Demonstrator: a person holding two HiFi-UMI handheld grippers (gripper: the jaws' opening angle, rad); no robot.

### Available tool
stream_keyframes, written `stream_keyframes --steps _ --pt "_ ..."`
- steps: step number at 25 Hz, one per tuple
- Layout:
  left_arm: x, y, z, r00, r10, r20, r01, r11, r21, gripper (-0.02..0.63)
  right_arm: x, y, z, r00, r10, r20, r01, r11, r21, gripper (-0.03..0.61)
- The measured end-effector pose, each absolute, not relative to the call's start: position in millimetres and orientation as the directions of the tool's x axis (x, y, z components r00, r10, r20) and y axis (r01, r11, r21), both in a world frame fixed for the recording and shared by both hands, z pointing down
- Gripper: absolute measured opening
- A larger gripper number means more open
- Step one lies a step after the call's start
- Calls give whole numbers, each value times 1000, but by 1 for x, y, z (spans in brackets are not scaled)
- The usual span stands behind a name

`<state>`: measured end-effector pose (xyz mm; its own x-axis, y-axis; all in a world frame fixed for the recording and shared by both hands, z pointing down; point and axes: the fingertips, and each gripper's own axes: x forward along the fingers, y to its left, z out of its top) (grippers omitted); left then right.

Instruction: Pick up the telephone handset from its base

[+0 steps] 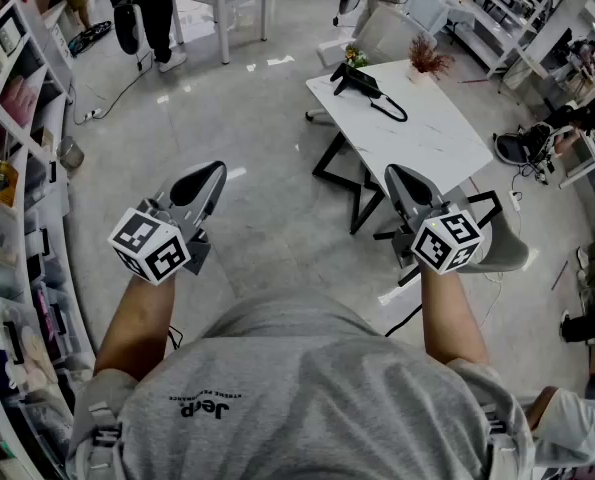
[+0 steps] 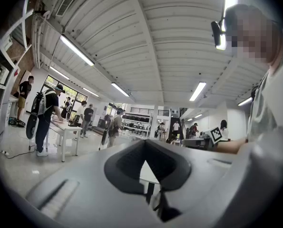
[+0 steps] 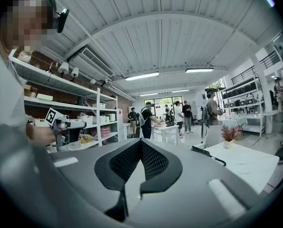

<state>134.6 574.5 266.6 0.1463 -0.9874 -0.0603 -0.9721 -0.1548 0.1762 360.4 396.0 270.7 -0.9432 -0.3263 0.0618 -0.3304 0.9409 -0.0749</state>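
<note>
Open workshop-lab: storage shelves (image 1: 17, 218), white worktables (image 1: 432, 138) (people (image 1: 152, 8) working), strip lights (image 2: 77, 50).

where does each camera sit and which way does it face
head view: on the head, steeply down at table, telephone; shows forearms, left gripper, right gripper
left gripper view: on it, level along shut jaws; shows right forearm
right gripper view: on it, level along shut jaws; shows left gripper
shared: head and right gripper views show the table

The right gripper (image 3: 140, 144) has its jaws closed together, and they are empty. Beyond it, on the right, stands a white table (image 3: 255, 167), which carries a black telephone (image 3: 205, 154) and a small potted plant (image 3: 228, 136).
</note>
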Motion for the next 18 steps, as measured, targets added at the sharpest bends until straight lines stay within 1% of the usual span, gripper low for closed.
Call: stream_keyframes --steps 15,18 --pt "146 570 261 148 -987 -64 -972 -157 173 51 372 391 270 -943 -325 70 -329 943 -53 3" --pt "151 568 256 144 -988 -61 -974 -152 170 51 373 390 264 -956 -291 46 -294 953 -77 5"
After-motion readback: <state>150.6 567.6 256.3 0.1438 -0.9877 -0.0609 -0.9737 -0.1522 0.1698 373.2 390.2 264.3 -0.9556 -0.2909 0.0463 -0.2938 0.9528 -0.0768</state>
